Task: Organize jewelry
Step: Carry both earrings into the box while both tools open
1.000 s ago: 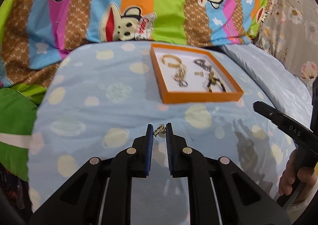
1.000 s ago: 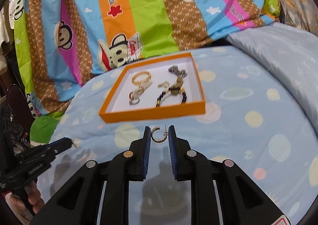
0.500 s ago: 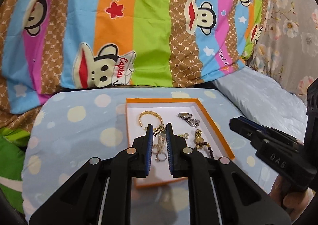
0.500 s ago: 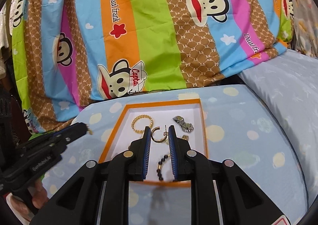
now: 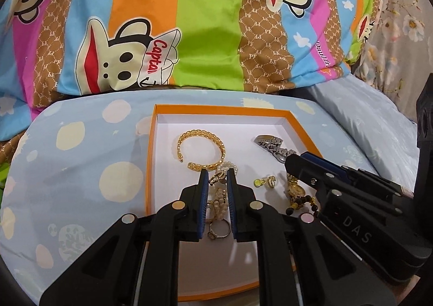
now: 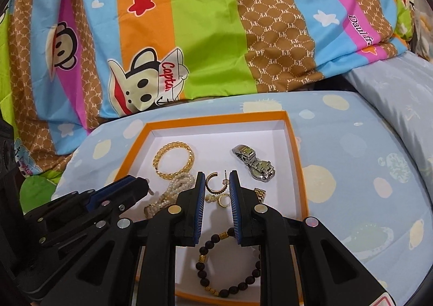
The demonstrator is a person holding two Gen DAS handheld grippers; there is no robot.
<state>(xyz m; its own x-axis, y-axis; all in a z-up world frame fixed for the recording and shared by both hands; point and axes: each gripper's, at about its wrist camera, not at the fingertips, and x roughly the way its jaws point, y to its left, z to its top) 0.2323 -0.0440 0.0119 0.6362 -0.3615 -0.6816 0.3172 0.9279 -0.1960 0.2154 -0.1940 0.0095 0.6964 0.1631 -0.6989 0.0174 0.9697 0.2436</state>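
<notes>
An orange tray with a white floor lies on the spotted blue bedding and also shows in the right wrist view. My left gripper is shut on a small gold earring above the tray's middle. My right gripper is shut on a gold hoop earring above the tray. In the tray lie a gold chain bangle, a silver watch, a pearl bracelet, a dark bead bracelet, a ring and small gold earrings.
A bright striped monkey-print quilt rises right behind the tray. A pale blue pillow lies to the right. Spotted blue bedding surrounds the tray. Each gripper shows in the other's view, close side by side.
Both grippers have moved forward from the bedding in front of the tray to above it, each still holding its earring. They now sit closer together.
</notes>
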